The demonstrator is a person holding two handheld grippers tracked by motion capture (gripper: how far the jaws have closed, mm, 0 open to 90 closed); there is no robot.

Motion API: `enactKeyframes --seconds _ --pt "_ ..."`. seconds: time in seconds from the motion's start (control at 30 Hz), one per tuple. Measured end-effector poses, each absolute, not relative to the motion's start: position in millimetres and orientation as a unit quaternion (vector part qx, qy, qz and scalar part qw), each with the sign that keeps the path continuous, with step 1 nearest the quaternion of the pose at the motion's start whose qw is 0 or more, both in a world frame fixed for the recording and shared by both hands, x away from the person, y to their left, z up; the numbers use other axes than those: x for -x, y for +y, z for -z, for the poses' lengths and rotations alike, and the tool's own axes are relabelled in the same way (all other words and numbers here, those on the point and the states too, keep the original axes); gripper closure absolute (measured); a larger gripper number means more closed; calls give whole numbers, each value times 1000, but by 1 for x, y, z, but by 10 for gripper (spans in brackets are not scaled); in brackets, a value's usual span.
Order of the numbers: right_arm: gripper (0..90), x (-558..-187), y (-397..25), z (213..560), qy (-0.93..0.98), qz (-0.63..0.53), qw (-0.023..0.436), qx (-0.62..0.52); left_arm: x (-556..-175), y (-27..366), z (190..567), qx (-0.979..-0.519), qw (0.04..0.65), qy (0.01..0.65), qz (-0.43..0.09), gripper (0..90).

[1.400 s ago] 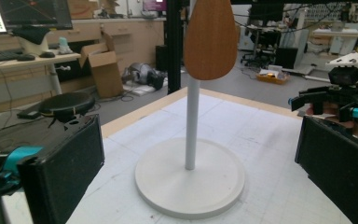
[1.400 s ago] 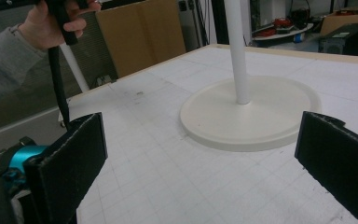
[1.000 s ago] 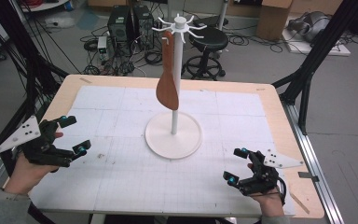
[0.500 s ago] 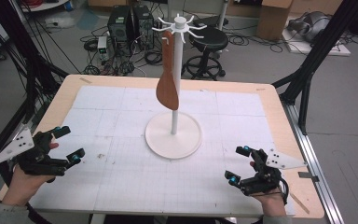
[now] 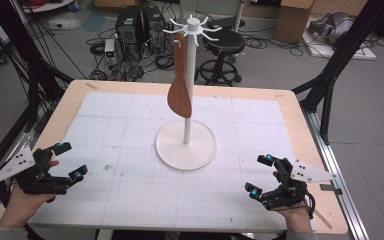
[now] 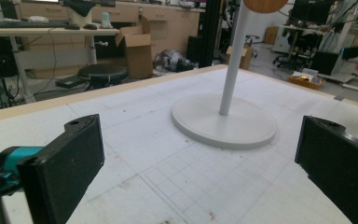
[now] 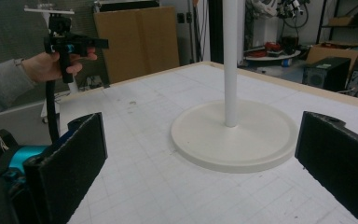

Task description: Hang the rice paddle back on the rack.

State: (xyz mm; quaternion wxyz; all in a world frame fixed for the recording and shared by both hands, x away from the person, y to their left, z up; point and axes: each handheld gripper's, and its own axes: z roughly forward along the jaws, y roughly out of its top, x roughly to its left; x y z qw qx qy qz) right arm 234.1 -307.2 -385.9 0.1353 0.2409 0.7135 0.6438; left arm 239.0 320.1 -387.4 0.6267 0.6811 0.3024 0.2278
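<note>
High view: both tongs (image 5: 71, 161) (image 5: 260, 173) apart, empty; smooth wooden spatula (image 5: 179, 82) hangs on white rack (image 5: 188, 95).

both grippers held low at the near corners, jaws apart

the left gripper (image 5: 69, 161) sits in the person's left hand (image 5: 22, 202), jaws spread wide and holding nothing; the right gripper (image 5: 259, 174), gripped by the right hand (image 5: 295, 216), likewise gapes wide and bare, both aimed inward.

A wooden table (image 5: 300, 107) carries a white gridded mat (image 5: 130, 195) (marked with a few dark specks). A white stand (image 5: 185, 145) rests on the mat, its round base near the middle.
</note>
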Motion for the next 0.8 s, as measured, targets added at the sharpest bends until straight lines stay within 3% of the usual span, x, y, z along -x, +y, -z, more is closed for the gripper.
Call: enactKeyframes --seconds 0.43,0.8 --pt "11 -229 -321 381 705 -647 155 -246 -230 324 390 -687 616 300 -240 18" --pt "11 -225 -337 383 685 -650 175 -276 -226 336 391 -668 609 337 -264 17"
